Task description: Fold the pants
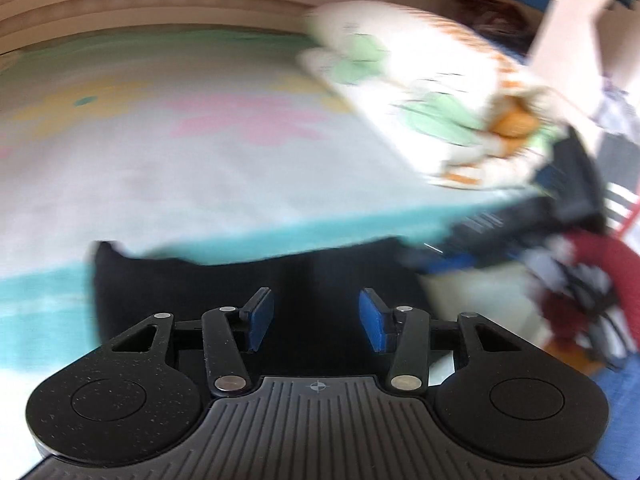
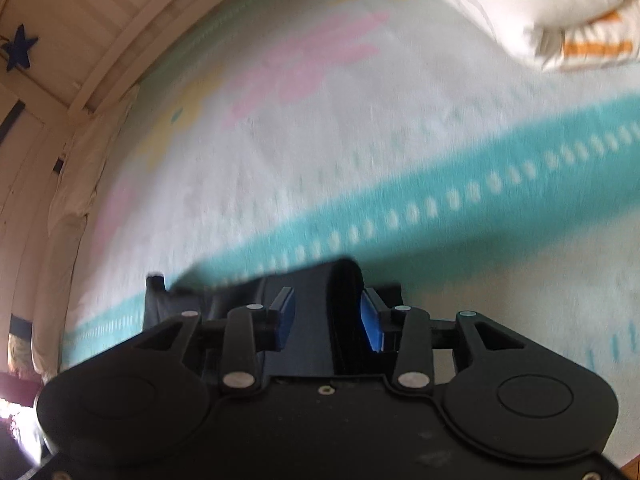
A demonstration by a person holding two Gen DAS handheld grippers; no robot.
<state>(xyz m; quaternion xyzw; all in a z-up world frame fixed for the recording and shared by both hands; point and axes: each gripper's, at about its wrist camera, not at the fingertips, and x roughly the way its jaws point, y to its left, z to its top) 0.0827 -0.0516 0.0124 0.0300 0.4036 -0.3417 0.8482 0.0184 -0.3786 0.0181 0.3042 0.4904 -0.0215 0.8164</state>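
Both grippers at the near edge of the bed, over 1 pair of dark pants.

The pants (image 1: 248,276) lie on the bedspread (image 1: 200,160) by its teal border, directly ahead of and beneath both tools, long axis apparently along that edge, though blur hides their extent. The left gripper (image 1: 316,316) is released, empty, pads apart above the cloth. The right gripper (image 2: 326,316) has a raised fold between its parted pads; whether it pinches, I cannot tell. 1 pillow (image 1: 420,92) sits at the far right corner.

Motion blur smears the pillow (image 1: 420,92) far beyond the jaws; the black pants (image 2: 240,300) run hidden beneath the right gripper (image 2: 328,316).
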